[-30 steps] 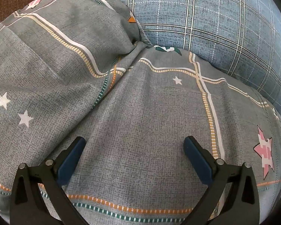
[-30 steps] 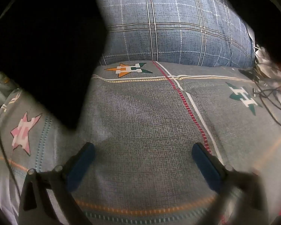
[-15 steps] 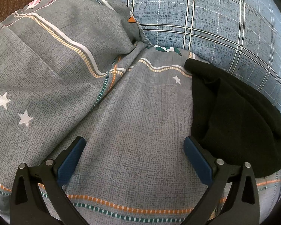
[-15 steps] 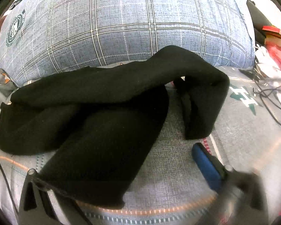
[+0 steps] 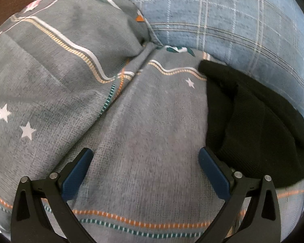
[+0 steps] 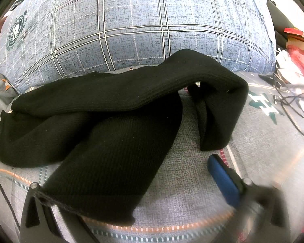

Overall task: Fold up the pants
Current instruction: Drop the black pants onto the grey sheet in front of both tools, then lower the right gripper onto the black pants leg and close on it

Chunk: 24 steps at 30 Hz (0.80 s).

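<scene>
Right wrist view: bed (image 6: 263, 141) with grey patterned sheet; blue plaid pillow (image 6: 131, 30) behind. Black pants (image 6: 111, 121) lie crumpled on the sheet, one leg draped over the left finger of the right tongs (image 6: 152, 172), spread wide, gripping nothing. Left tongs (image 5: 145, 162) likewise wide, empty, pants just right.

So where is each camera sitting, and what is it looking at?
Left wrist: sits on the left hand-held gripper, faces the grey bedsheet; both open fingers show, black pants at right.
Right wrist: sits on the right hand-held gripper, faces the pants and blue plaid pillow; one blue finger shows, pants cover the other.
Shared: pants, pillow, sheet.
</scene>
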### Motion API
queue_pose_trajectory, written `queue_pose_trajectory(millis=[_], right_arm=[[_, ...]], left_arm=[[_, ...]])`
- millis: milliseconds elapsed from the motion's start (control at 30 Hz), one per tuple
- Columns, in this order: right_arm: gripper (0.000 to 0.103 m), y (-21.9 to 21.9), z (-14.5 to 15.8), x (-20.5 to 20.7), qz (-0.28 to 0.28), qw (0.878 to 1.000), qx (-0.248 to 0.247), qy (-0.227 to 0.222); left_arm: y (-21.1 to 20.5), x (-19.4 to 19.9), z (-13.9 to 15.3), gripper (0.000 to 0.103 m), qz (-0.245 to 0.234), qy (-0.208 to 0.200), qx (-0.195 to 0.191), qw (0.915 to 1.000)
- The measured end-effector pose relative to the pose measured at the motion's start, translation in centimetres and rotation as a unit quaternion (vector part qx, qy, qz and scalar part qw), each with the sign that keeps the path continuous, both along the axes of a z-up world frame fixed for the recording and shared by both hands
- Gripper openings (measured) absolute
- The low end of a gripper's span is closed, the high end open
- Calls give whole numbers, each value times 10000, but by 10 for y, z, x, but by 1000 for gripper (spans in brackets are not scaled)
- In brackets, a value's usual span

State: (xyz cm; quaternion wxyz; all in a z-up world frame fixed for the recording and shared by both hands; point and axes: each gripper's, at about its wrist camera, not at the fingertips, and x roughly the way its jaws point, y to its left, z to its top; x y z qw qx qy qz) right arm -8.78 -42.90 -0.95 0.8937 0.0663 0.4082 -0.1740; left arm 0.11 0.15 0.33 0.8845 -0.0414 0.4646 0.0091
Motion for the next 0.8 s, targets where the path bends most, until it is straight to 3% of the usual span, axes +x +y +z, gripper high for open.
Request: queue_pose_trajectory(millis=[100,200,267,433,533,667,800], right_arm=[[102,3,2,-2,-4,10000,-80,26],[103,4,4,-6,-2,10000,-4,70],[103,3,8,-11,-8,9998,149,115],[103,3,23,-34,23,9992,387,-134],[103,0,36,-49,189,9972,669,-266],[102,-7,47,-63,454,9895,1255,-562],[102,-2,48,-57,584,9904,1197,-359]], left_arm=[[1,-7,7,103,-71,105,-84,9999],[0,-24,22,103,-113,-142,-384,9991],[-7,-38,36,103,-258,-375,-367,9983],[-27,-48,59,103,-725,-154,-623,9953],[-44,-44,58,103,-914,-221,-560,9940],[-58,-39,49,103,-1035,-48,-871,9908],[-69,-32,38,103,-978,110,-979,9903]])
